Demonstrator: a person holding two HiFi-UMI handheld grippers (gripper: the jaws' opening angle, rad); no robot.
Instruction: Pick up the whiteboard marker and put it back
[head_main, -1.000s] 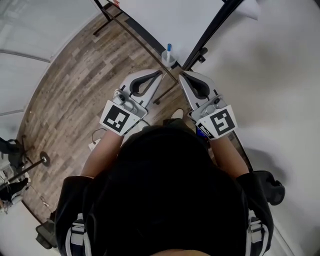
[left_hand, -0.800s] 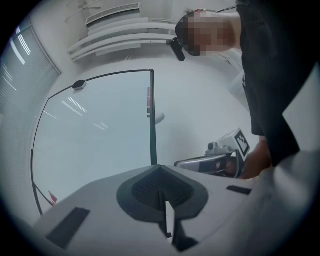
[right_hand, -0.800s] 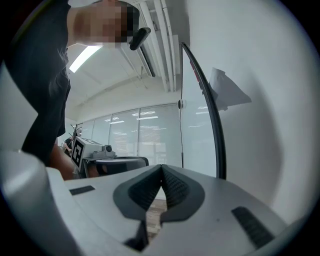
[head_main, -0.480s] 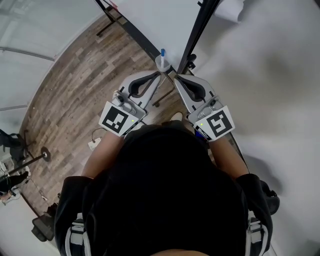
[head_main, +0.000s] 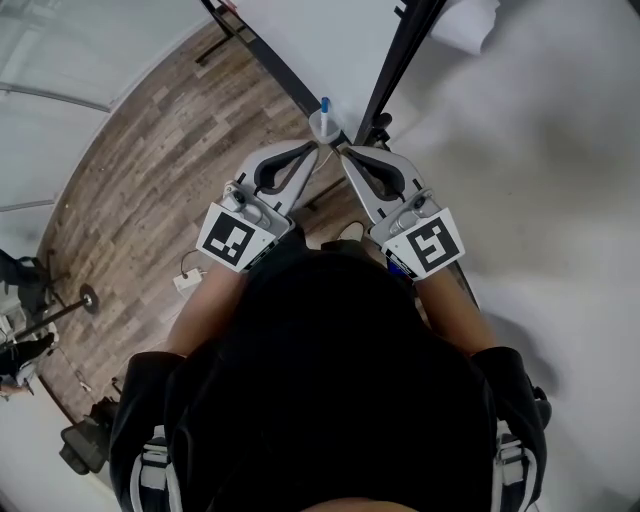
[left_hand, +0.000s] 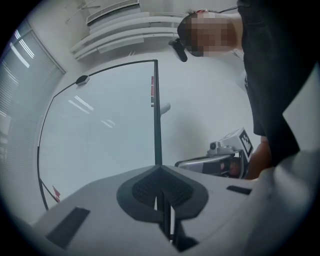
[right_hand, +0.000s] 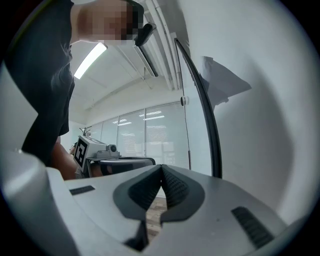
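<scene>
Wood-plank floor (head_main: 150, 190) fills the left; white panels (head_main: 320, 40) in a black frame (head_main: 402, 55) fill the far side and right. The whiteboard marker (head_main: 325, 105) stands blue end up in a small clear holder (head_main: 322, 128), just beyond both tips. It looks light, stiff and smooth, so it may slip; pinching its exposed upper barrel seems best. The left gripper (head_main: 314, 152) and right gripper (head_main: 348, 156) are both clenched on nothing. Compared with 1 second ago, the 2 tips sit closer together and nearer the holder.
</scene>
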